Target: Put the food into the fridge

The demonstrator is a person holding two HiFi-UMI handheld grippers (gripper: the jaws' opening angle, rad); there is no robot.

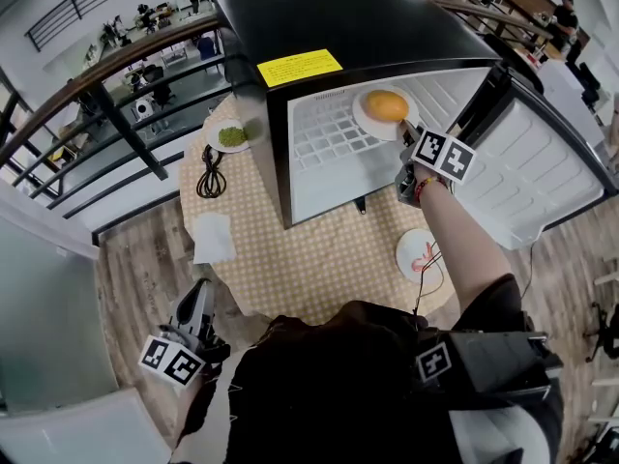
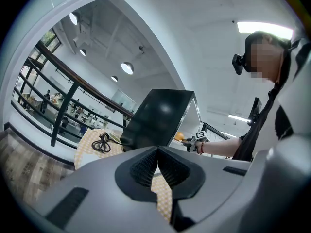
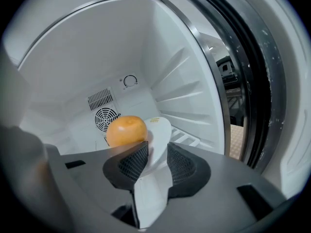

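A black mini fridge (image 1: 368,27) stands open on the round table (image 1: 319,259). Inside it, a white plate (image 1: 366,119) with an orange food item (image 1: 386,105) rests on the wire shelf (image 1: 324,141). My right gripper (image 1: 408,141) reaches into the fridge at the plate's near rim. In the right gripper view the plate (image 3: 159,130) runs between the pads of the right gripper (image 3: 156,154), which stand apart, and the orange food (image 3: 126,131) sits just left of them. My left gripper (image 1: 201,293) hangs low beside the table, shut and empty (image 2: 156,159).
The fridge door (image 1: 542,172) stands wide open to the right. Left of the fridge are a plate of green food (image 1: 232,136), a black cable (image 1: 211,174) and a white napkin (image 1: 214,238). Another plate (image 1: 418,254) lies near the table's front edge. A railing (image 1: 116,114) runs behind.
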